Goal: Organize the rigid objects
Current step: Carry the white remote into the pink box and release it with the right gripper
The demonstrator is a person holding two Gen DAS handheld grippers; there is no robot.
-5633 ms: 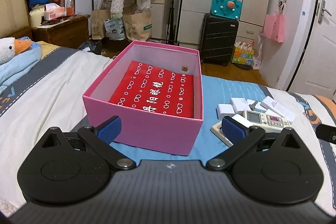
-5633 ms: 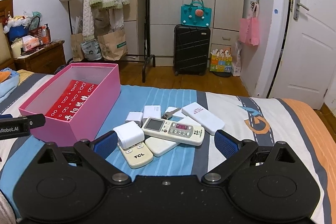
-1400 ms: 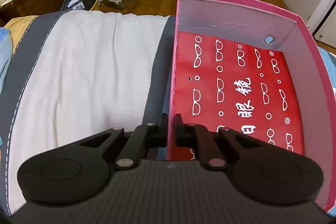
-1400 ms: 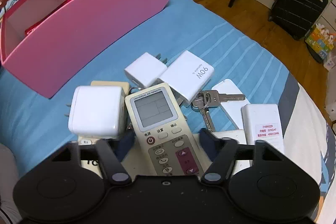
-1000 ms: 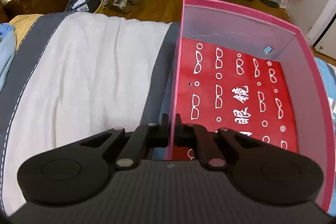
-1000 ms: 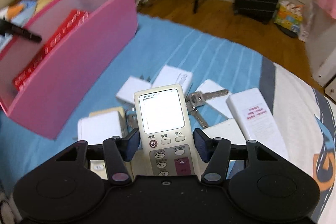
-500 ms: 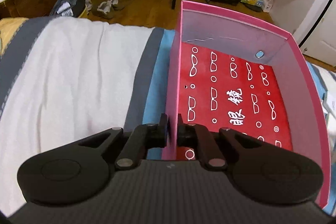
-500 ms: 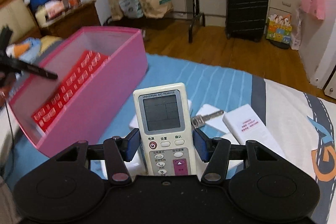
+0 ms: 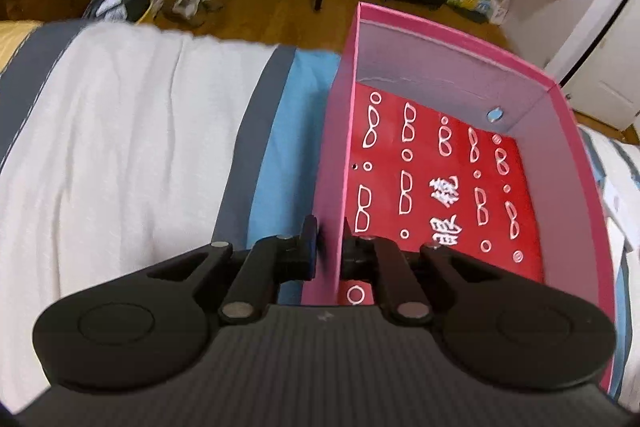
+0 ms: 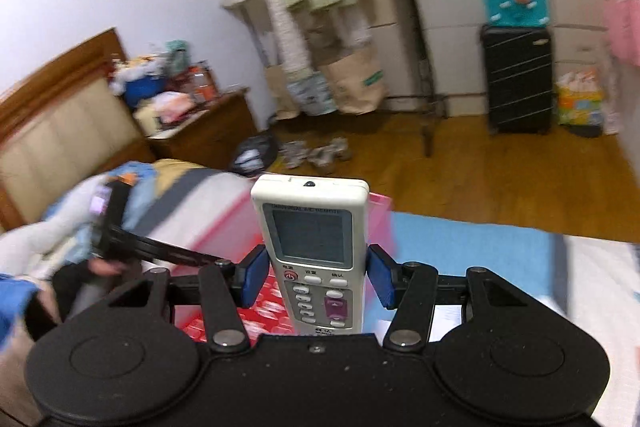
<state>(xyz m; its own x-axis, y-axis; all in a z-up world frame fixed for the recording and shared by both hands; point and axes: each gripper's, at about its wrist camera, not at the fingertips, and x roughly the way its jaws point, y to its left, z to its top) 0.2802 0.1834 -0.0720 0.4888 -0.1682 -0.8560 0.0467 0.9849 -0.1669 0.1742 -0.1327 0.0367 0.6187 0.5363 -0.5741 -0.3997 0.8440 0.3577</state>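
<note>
A pink box (image 9: 334, 147) with a red patterned sheet (image 9: 440, 187) on its floor stands on the bed. My left gripper (image 9: 329, 247) is shut on the box's near left wall, one finger outside and one inside. My right gripper (image 10: 316, 277) is shut on a white air-conditioner remote (image 10: 314, 247) and holds it upright in the air above the pink box (image 10: 380, 211). The left gripper (image 10: 116, 231) also shows at the left of the right wrist view. The other small objects are mostly out of view.
The bed has a white, grey and blue cover (image 9: 120, 155). A wooden floor, a clothes rack (image 10: 312, 27), a black suitcase (image 10: 516, 79) and a nightstand (image 10: 200, 131) lie beyond the bed. A headboard (image 10: 60, 123) is at the left.
My right gripper has lifted the remote higher and swung it left, over the pink box. My left gripper keeps its hold on the box wall; the box has shifted slightly.
</note>
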